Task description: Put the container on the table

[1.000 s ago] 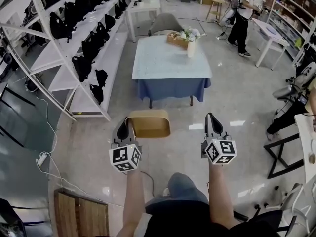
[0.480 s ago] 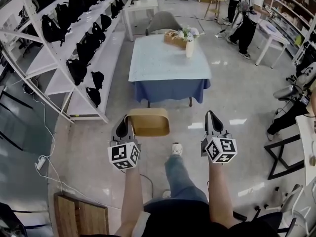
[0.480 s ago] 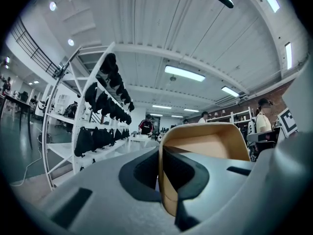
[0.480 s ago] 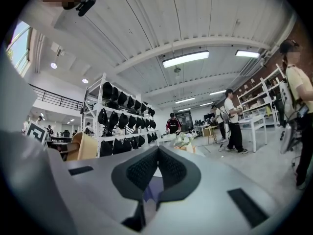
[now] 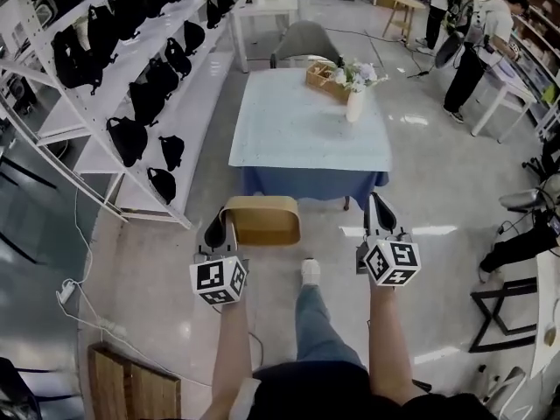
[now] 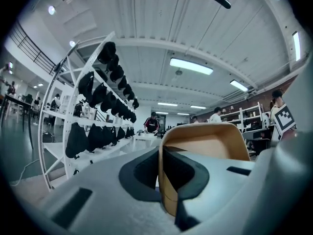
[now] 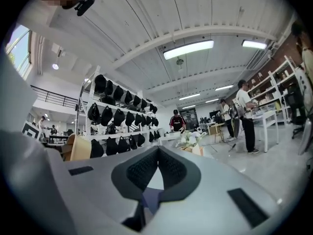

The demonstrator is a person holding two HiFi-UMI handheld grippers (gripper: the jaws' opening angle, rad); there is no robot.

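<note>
Out in front of me, above the shiny floor, my left tongs have the wooden container by its left wall, and there's the table just beyond, blue cloth hanging off its near edge. The container is up in the air, short of that edge, not on the table.

From the head view I get the layout but not the grip. The left gripper view settles it: the thin wooden wall stands upright right between the two dark pads, one pad inside the box and one outside, jaws narrowed onto it, and the open tray stretches off to the right.

Over to the right tongs. The head view only gives me their back and the marker cube. The right gripper view shows the pads meeting at their tips with nothing caught between them (just a sliver of pale table and blue cloth seen through the small gap lower down). It also catches the container off at its left edge and the flowers on the table ahead.

Both my forearms reach straight forward, side by side, about level, cubes facing up, one white shoe stepping out between them.
</note>
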